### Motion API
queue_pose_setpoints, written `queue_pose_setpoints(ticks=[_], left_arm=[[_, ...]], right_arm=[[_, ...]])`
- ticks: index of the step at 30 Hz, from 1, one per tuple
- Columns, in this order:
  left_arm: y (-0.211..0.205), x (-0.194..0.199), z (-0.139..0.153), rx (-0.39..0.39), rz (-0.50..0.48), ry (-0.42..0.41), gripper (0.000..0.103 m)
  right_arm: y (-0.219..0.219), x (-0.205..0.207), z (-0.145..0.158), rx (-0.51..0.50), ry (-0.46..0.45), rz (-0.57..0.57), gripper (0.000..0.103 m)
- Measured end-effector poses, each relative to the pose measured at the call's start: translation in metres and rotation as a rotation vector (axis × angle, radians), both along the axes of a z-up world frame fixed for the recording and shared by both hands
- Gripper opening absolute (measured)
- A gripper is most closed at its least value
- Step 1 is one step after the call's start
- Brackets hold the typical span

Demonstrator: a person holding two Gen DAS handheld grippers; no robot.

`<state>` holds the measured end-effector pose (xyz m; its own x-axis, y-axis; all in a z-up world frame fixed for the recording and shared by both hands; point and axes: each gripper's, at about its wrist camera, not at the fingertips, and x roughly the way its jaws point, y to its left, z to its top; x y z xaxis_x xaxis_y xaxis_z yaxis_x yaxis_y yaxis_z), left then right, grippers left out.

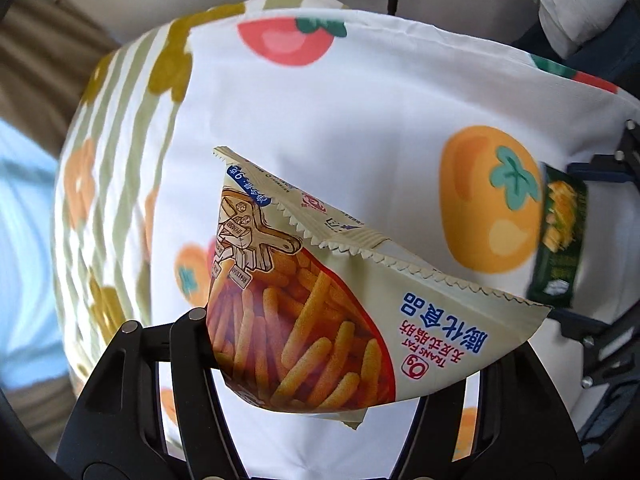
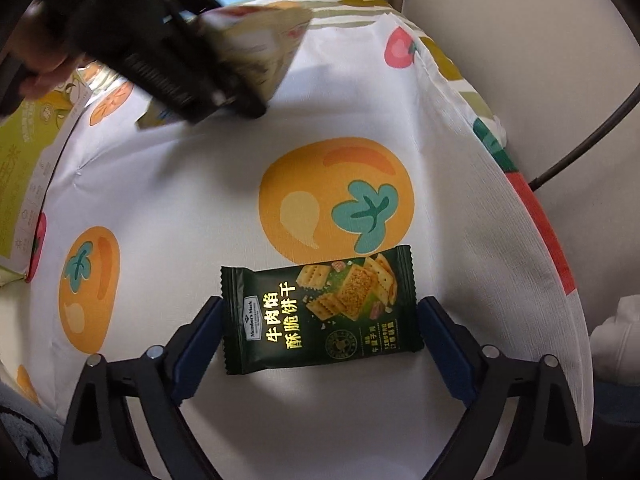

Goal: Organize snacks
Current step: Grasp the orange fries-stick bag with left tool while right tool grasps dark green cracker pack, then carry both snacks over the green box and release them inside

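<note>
My left gripper is shut on a cream snack bag printed with orange puffed sticks and holds it above the fruit-print tablecloth. The same gripper and its bag show blurred at the upper left of the right wrist view. My right gripper is open, its blue-padded fingers on either side of a dark green cracker packet lying flat on the cloth. That packet also shows at the right edge of the left wrist view.
A green and white carton stands at the table's left edge. White folded cloth lies beyond the far right corner. A black cable runs off the right side. The table edge curves close on the right.
</note>
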<state>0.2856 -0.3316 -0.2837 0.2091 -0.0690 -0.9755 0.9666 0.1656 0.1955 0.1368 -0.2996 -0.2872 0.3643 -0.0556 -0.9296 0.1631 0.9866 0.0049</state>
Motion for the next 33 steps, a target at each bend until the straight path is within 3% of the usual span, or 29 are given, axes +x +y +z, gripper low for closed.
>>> queue_pose_setpoints(ticks=[9,16,23,29,33], left_arm=[[0.043,0.006,0.024,-0.057,0.162,0.013,0.058],[0.068,0.009,0.052,-0.121,0.250,0.019,0.058],[0.106,0.010,0.117,-0.233,0.339,-0.021,0.058],[0.172,0.013,0.192,-0.343,0.462,-0.101,0.058],[0.225,0.018,0.225,-0.371,0.554,-0.156,0.058]], right_arm=[[-0.005,0.000,0.008,0.033,-0.063,-0.002,0.066],[0.005,-0.007,0.020,0.002,-0.081,0.006,0.060],[0.019,0.001,0.062,-0.007,-0.125,0.039,0.059],[0.048,0.025,0.121,0.007,-0.194,0.124,0.059],[0.077,0.044,0.157,0.052,-0.245,0.196,0.059]])
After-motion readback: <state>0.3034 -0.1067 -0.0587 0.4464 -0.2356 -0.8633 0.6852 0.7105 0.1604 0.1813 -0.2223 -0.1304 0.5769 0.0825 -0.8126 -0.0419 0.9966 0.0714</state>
